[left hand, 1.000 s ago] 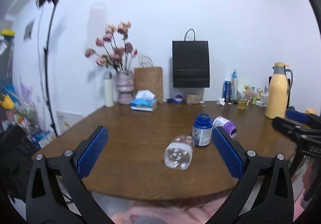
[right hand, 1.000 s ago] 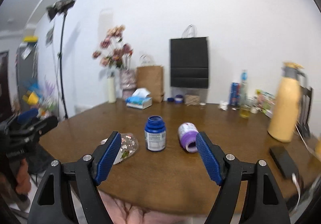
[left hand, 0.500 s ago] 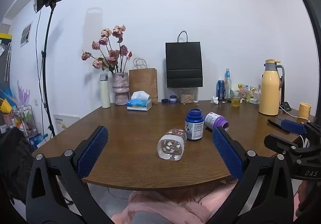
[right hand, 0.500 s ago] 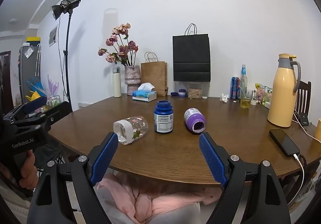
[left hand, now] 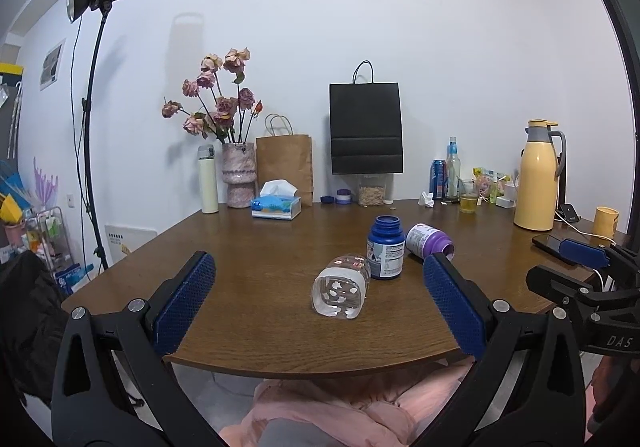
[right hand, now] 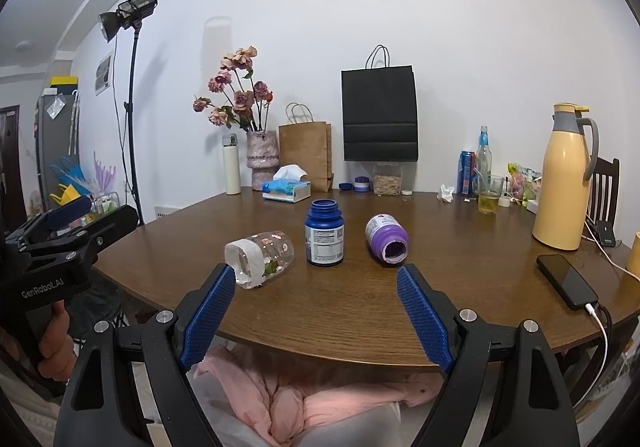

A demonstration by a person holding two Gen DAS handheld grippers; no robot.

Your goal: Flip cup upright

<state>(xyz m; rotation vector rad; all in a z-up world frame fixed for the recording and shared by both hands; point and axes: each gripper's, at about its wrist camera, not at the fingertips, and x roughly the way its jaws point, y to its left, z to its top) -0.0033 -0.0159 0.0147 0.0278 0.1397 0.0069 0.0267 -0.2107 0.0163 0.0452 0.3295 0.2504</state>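
Note:
A clear glass cup (left hand: 340, 291) (right hand: 260, 257) with a flower print lies on its side near the front of the round wooden table (left hand: 260, 271) (right hand: 360, 307), its base towards me. Just behind it a blue bottle (left hand: 385, 249) (right hand: 324, 235) stands upright, and a purple bottle (left hand: 430, 243) (right hand: 387, 239) lies on its side to the right. My left gripper (left hand: 318, 261) is open, held short of the table edge with the cup framed between its fingers. My right gripper (right hand: 315, 271) is open too, in front of the blue bottle and apart from everything.
A phone (right hand: 566, 281) on a white cable lies at the right, near a yellow thermos jug (right hand: 560, 183). A tissue box (right hand: 286, 189), flower vase (right hand: 262, 157), paper bags and drink bottles line the back. Pink cloth (right hand: 320, 403) sits below the table's front edge.
Both grippers have drawn back from the table and steadied, so the bottles and cup look farther off. Both stay open; nothing on the table has moved.

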